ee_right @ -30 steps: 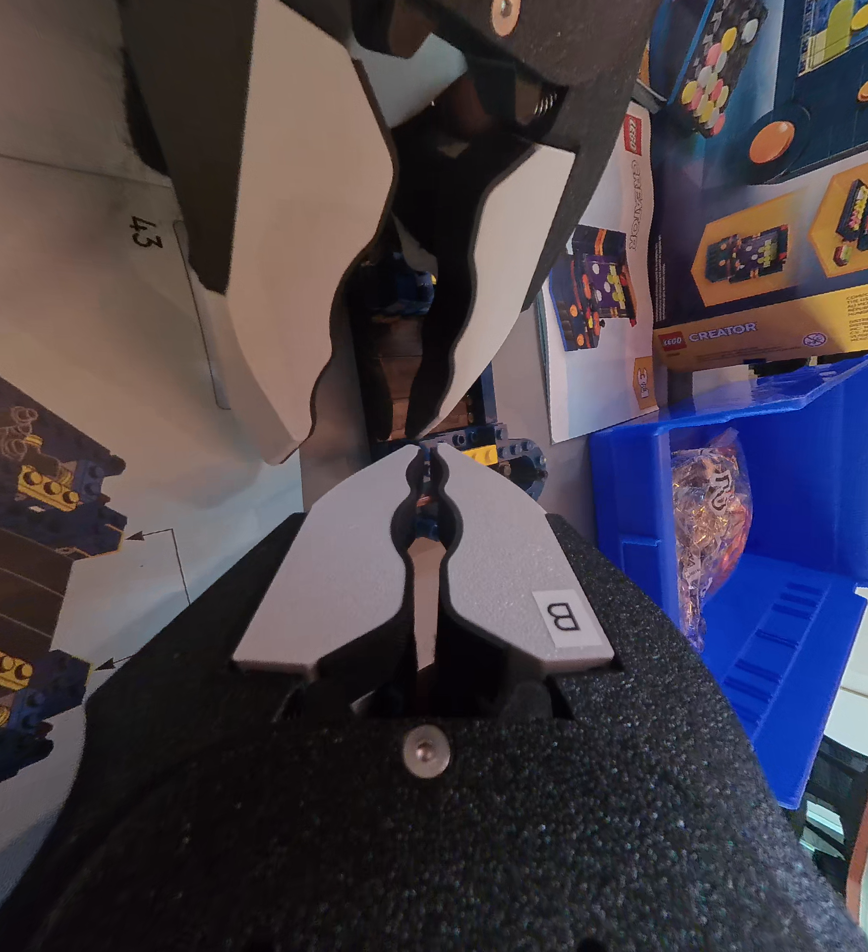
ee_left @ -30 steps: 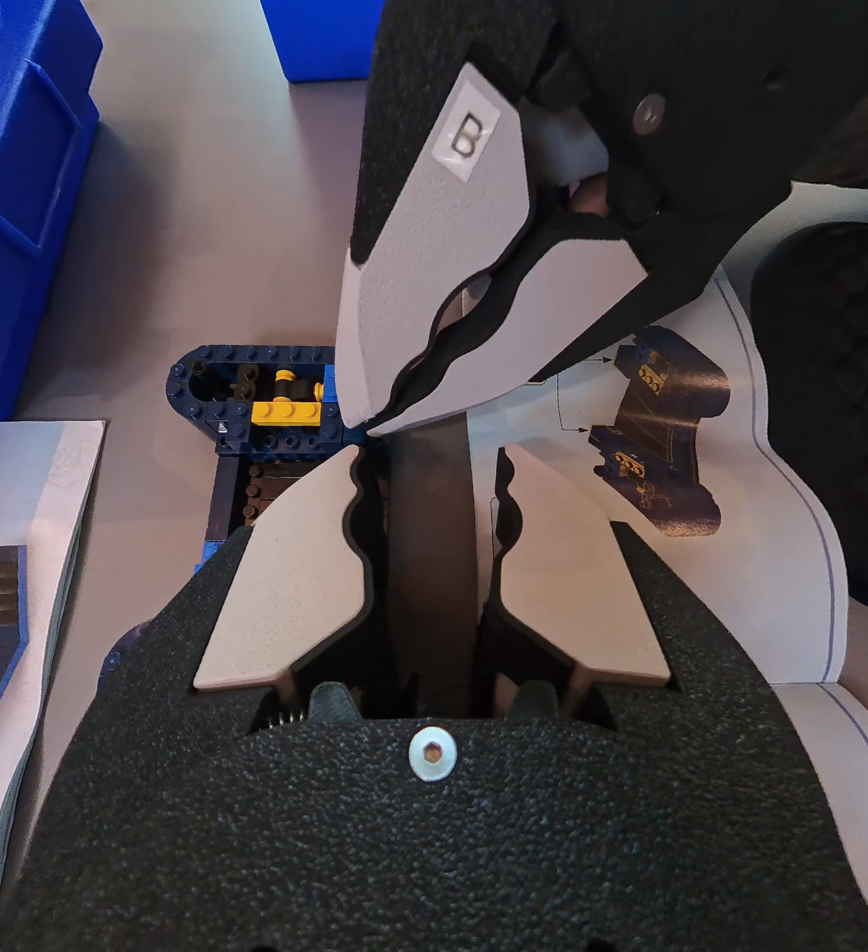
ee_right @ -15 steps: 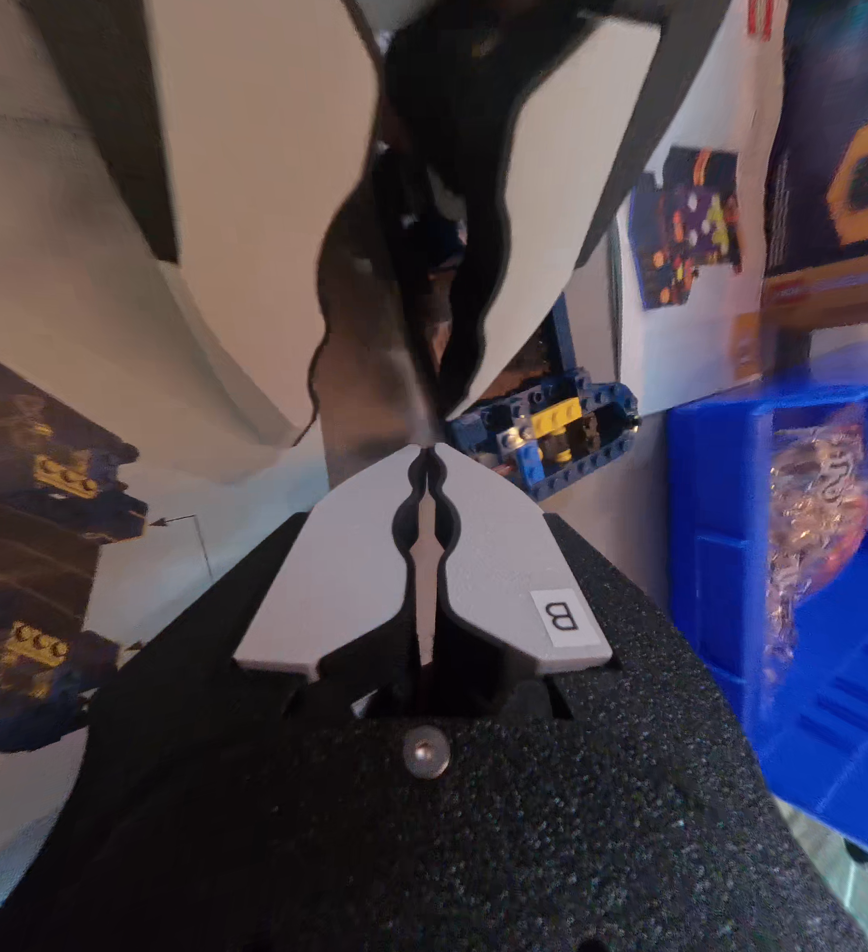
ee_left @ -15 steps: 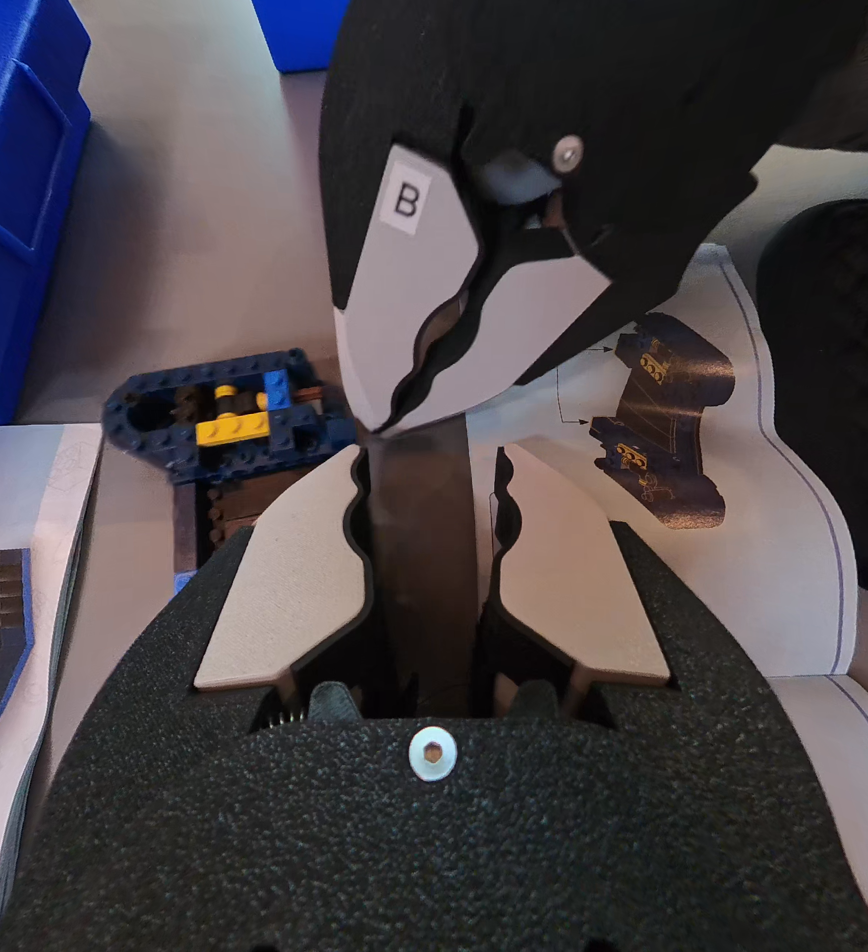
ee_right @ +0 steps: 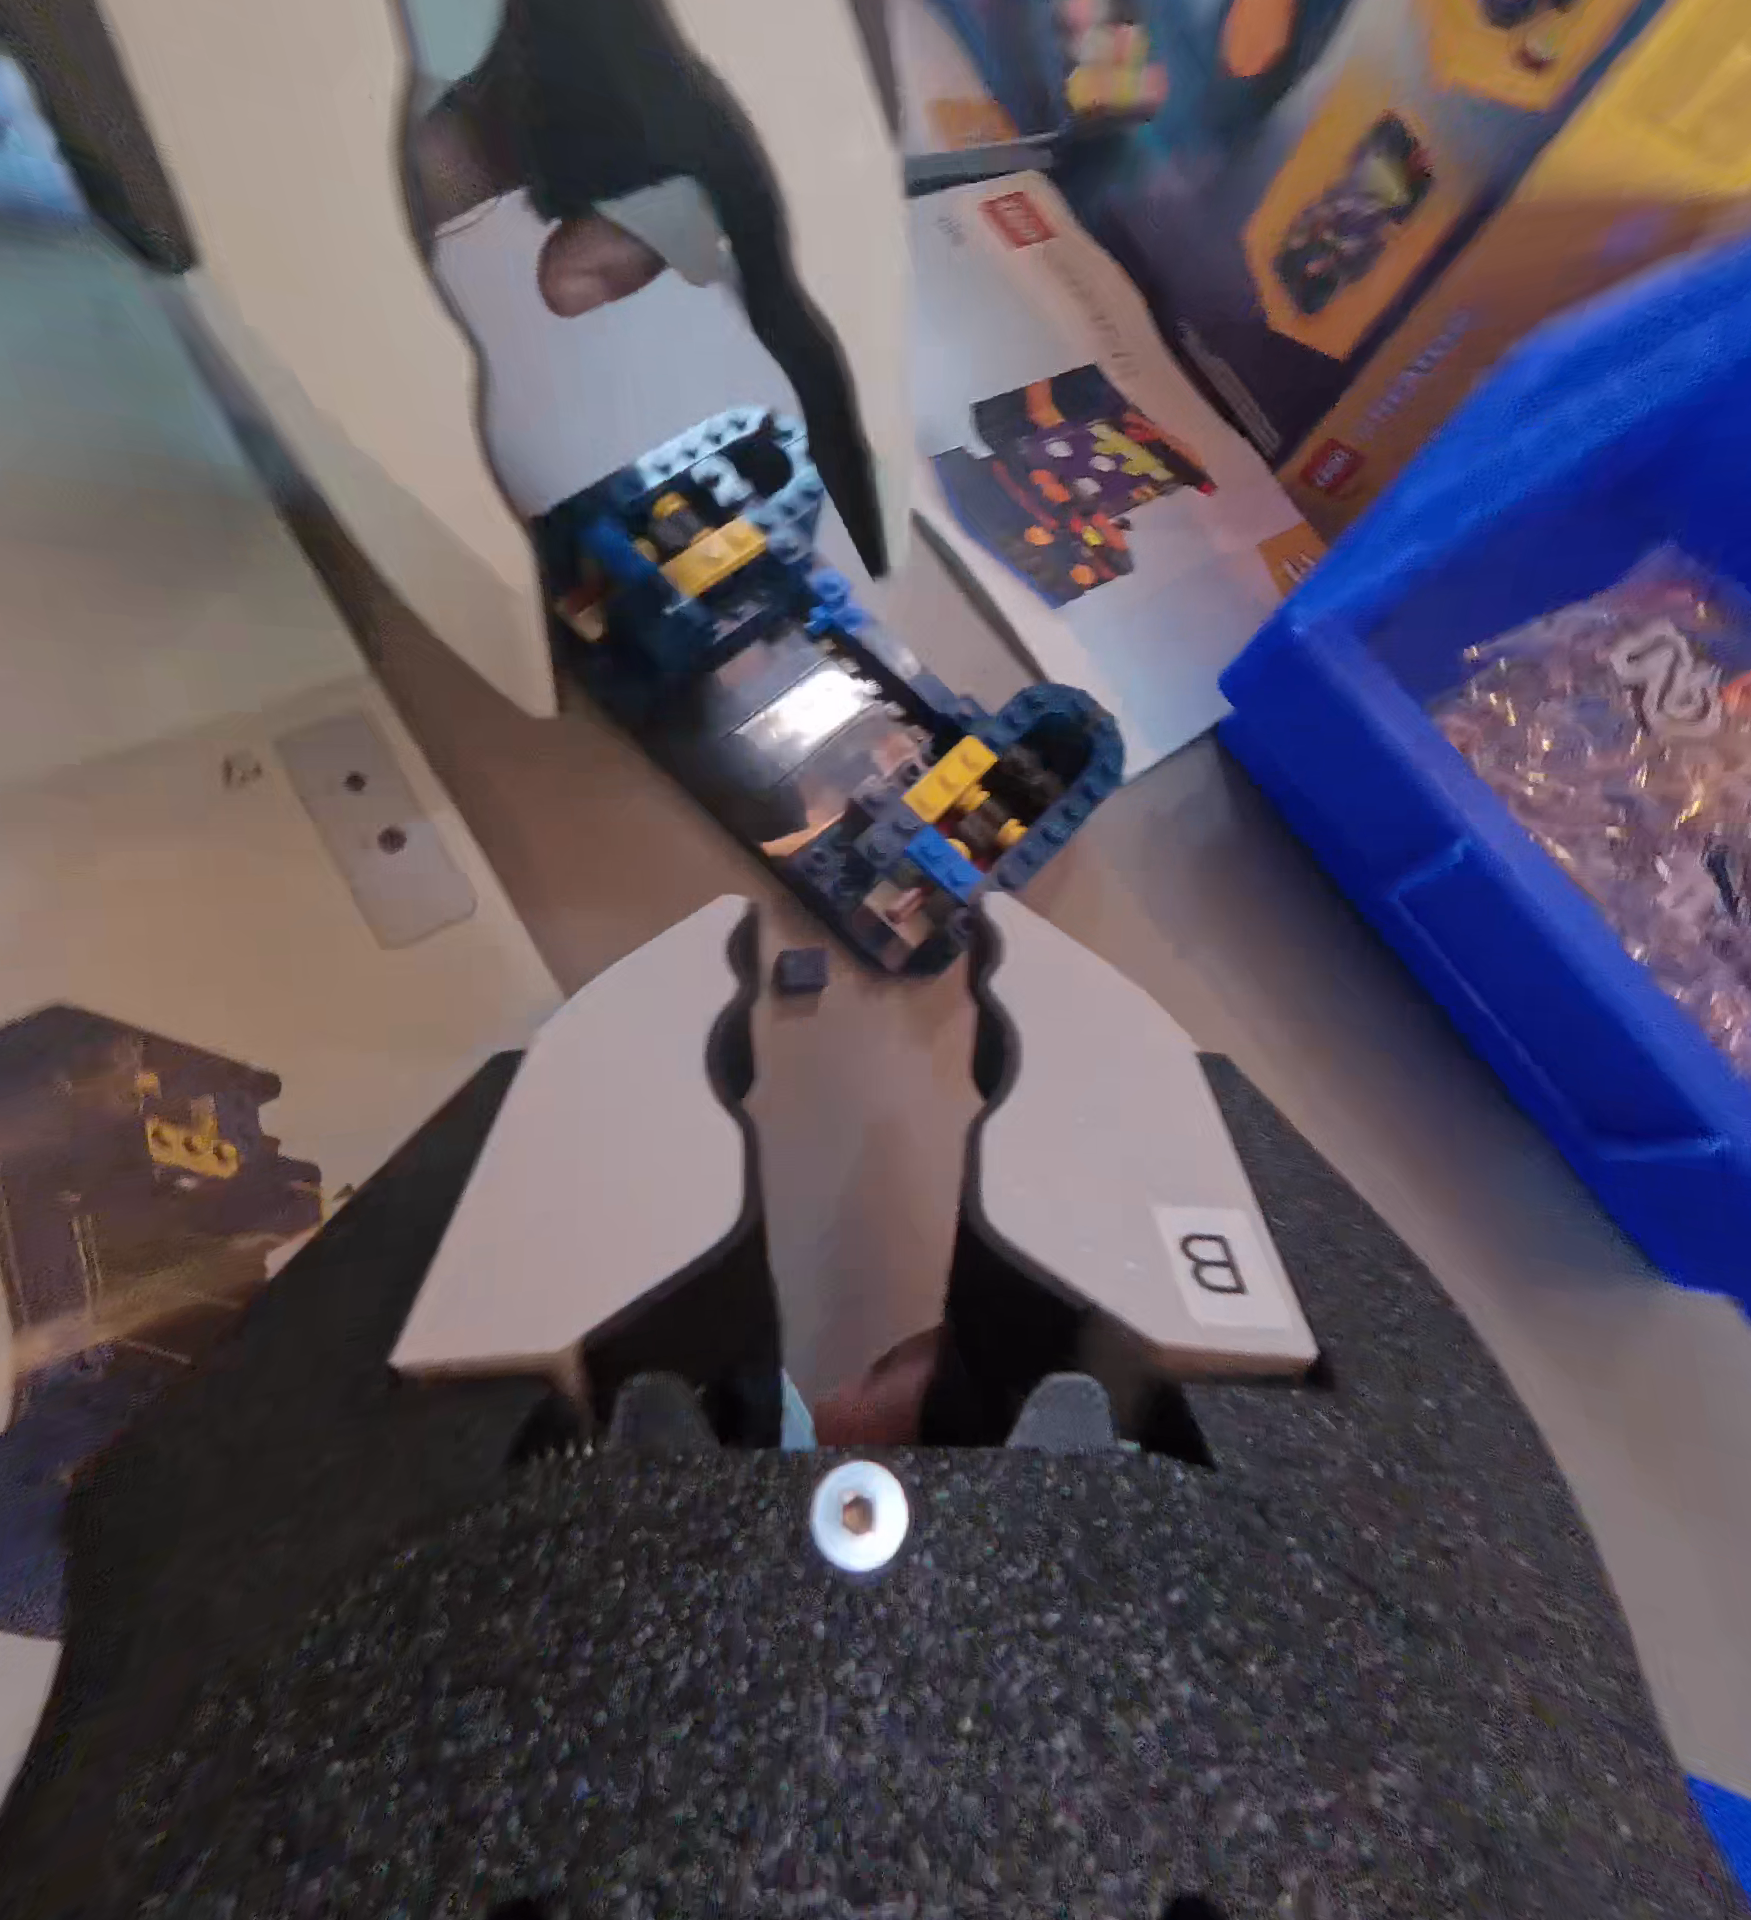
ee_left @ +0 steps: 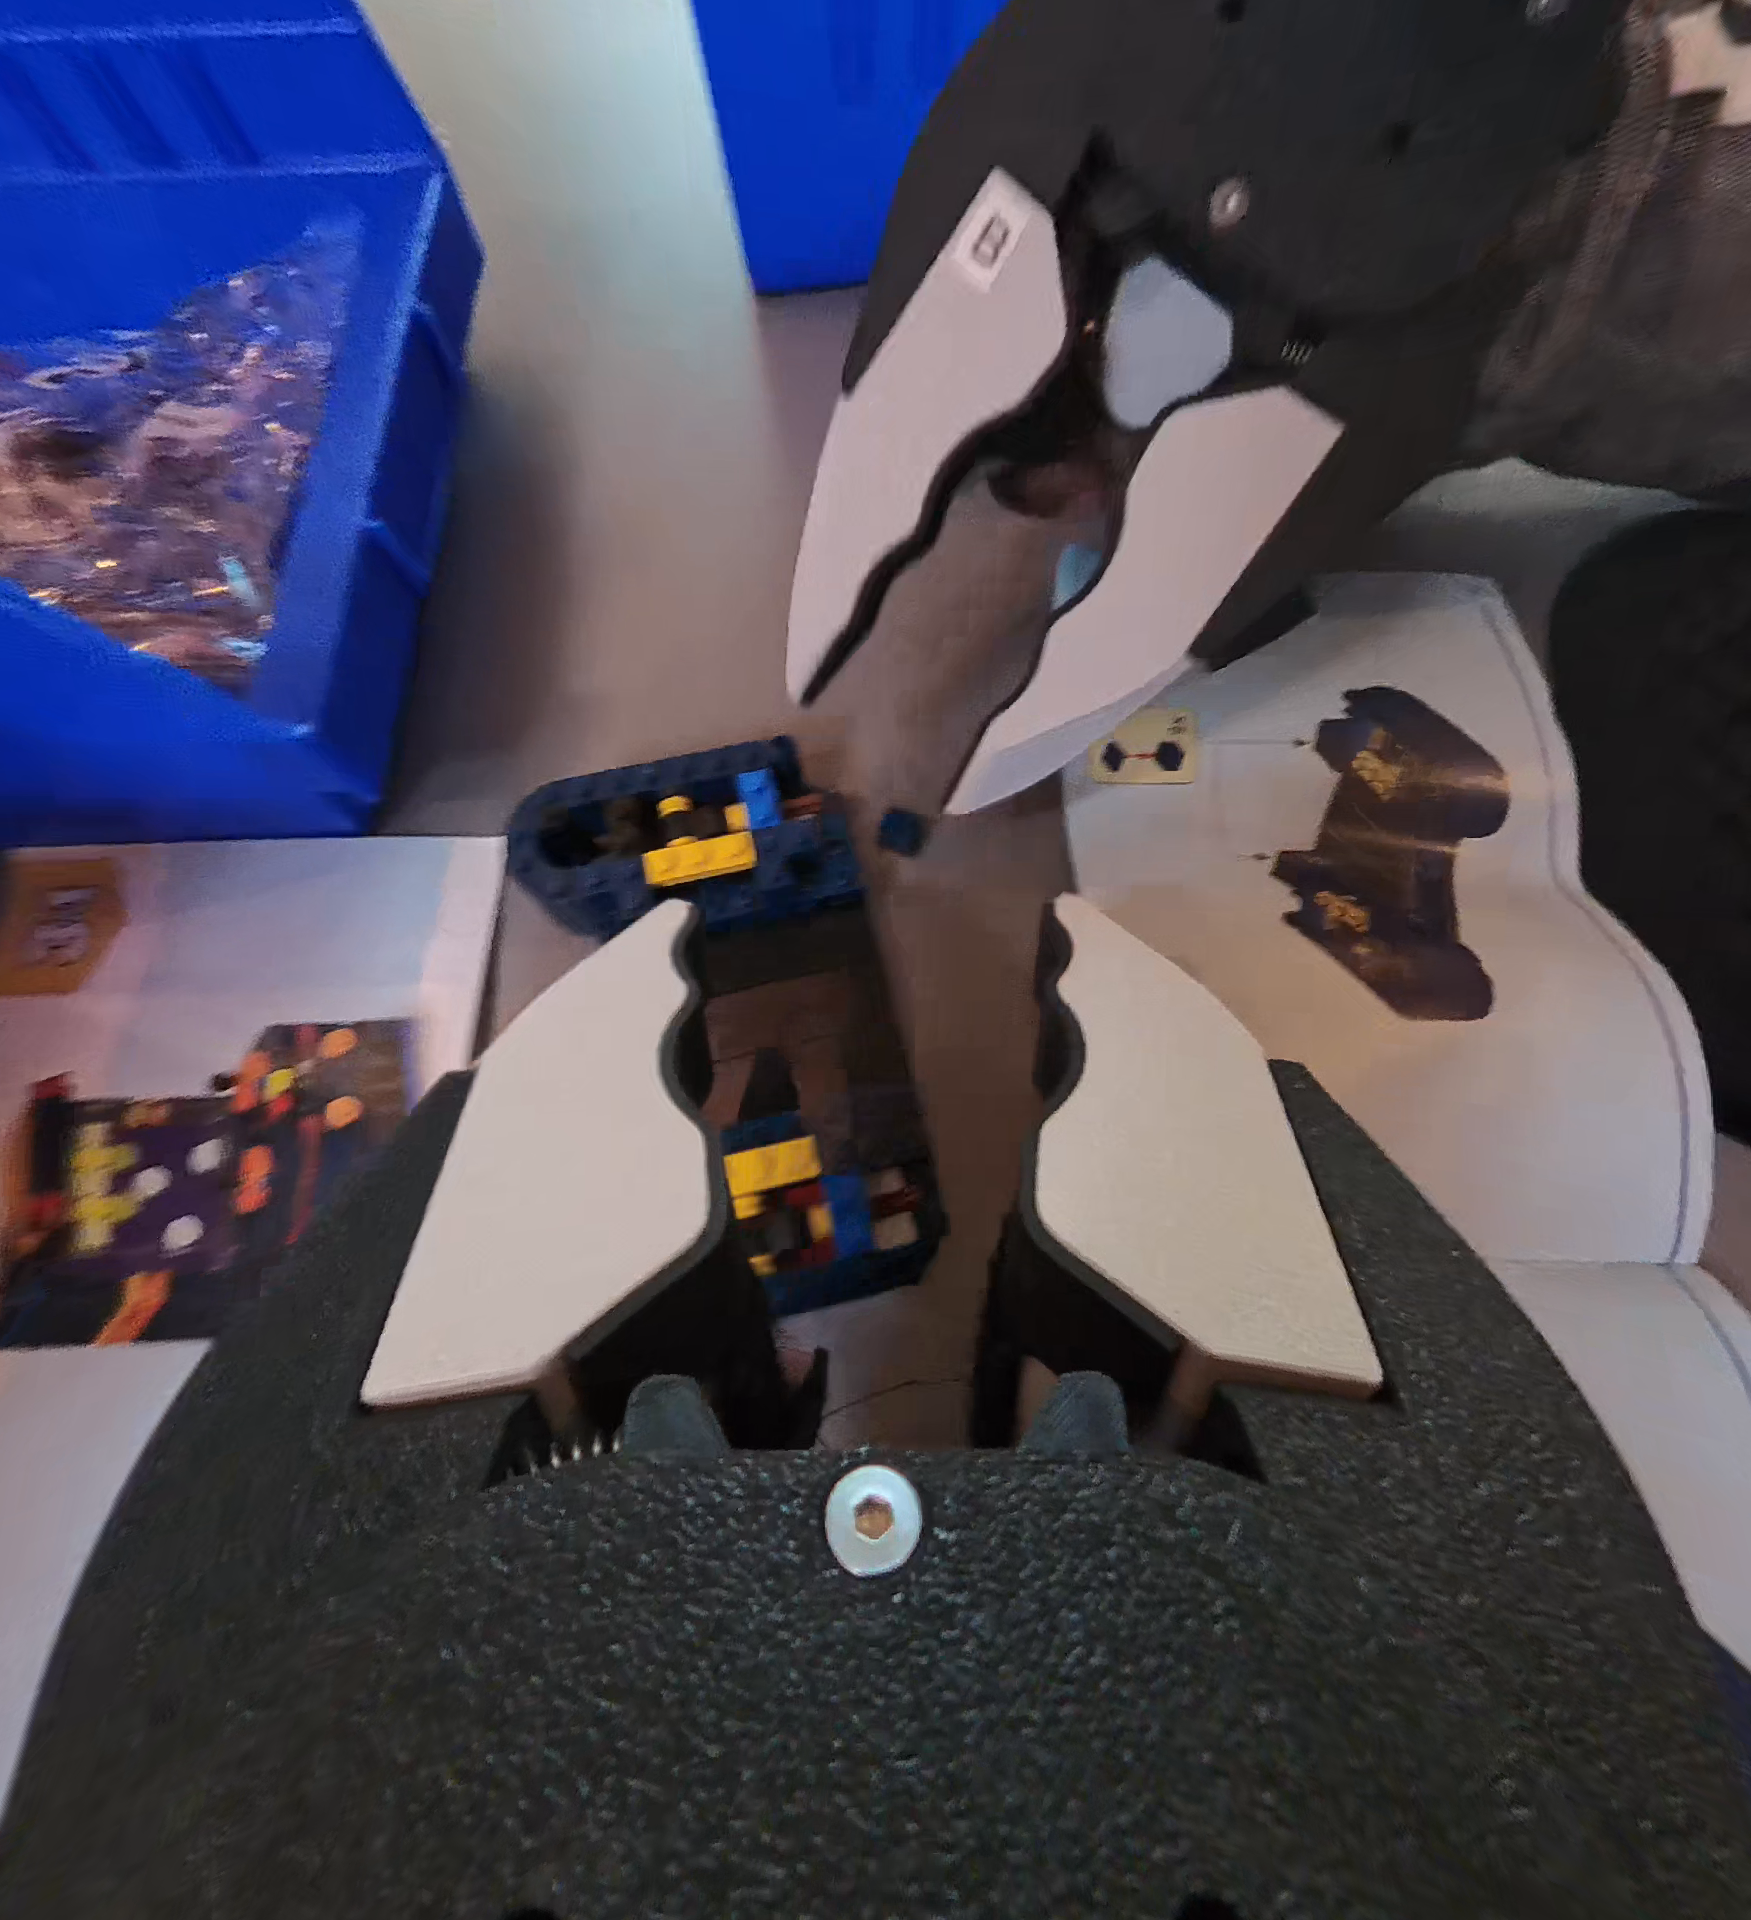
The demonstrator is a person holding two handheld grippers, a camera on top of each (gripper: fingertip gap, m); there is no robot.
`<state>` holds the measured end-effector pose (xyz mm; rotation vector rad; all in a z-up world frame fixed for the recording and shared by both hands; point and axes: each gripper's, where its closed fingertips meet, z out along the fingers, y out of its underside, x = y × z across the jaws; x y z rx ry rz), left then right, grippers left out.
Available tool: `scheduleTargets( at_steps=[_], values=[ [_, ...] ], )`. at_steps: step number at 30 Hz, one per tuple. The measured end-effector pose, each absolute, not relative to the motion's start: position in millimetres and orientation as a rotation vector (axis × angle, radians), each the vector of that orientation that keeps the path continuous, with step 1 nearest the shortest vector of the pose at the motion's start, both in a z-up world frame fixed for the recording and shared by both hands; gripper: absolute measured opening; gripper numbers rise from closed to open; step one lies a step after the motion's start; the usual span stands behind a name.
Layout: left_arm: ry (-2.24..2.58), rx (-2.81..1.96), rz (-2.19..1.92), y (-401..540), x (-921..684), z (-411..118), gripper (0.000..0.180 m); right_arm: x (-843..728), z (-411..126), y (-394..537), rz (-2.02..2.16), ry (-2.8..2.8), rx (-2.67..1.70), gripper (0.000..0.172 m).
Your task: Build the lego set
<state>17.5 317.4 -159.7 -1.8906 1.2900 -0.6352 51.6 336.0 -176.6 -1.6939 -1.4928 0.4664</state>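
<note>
Both grippers, left [ee_left: 866, 914] and right [ee_right: 860, 925], released, nothing held; small dark-blue piece [ee_right: 800, 971] loose on table [ee_left: 590, 520] just right of brick model [ee_left: 694, 831].

The table is seen from close above in both views, each looking forward and down along its own gripper's two fingers. The brick model [ee_left: 705, 831] [ee_right: 850, 748] is seen from opposite sides, so the two views face each other. Also shared are the blue bin [ee_left: 175, 416] [ee_right: 1525, 831], the small booklet [ee_left: 175, 1091] [ee_right: 1079, 468] and the open book [ee_left: 1370, 935] [ee_right: 123, 831].
</note>
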Motion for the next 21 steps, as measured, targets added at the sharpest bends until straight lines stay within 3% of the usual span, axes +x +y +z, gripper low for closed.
scheduleTargets(
  at_steps=[1,2,4,10,15,16,21],
  values=[
    [1.296,-1.9,-0.619,322,12,-158,0.067,53,-176,340,0.526,-1.445,-1.746,0.05],
    [1.311,-1.909,-0.617,326,8,-157,0.078,53,-176,344,0.598,-1.406,-1.81,0.065],
    [1.365,-1.96,-0.661,333,1,-158,0.078,50,-179,346,0.748,-1.355,-1.913,0.075],
    [1.408,-2.221,-0.926,348,-5,-189,0.071,35,-195,347,0.819,-1.379,-1.95,0.072],
    [1.502,-2.263,-1.024,331,-1,-203,0.044,29,-203,333,0.871,-1.477,-1.9,0.058],
    [1.521,-2.275,-1.065,323,-1,-202,0.042,27,-204,329,0.878,-1.504,-1.886,0.063],
    [1.51,-2.271,-0.924,328,-11,-195,0.042,35,-193,326,0.812,-1.559,-1.816,0.063]
  ],
)
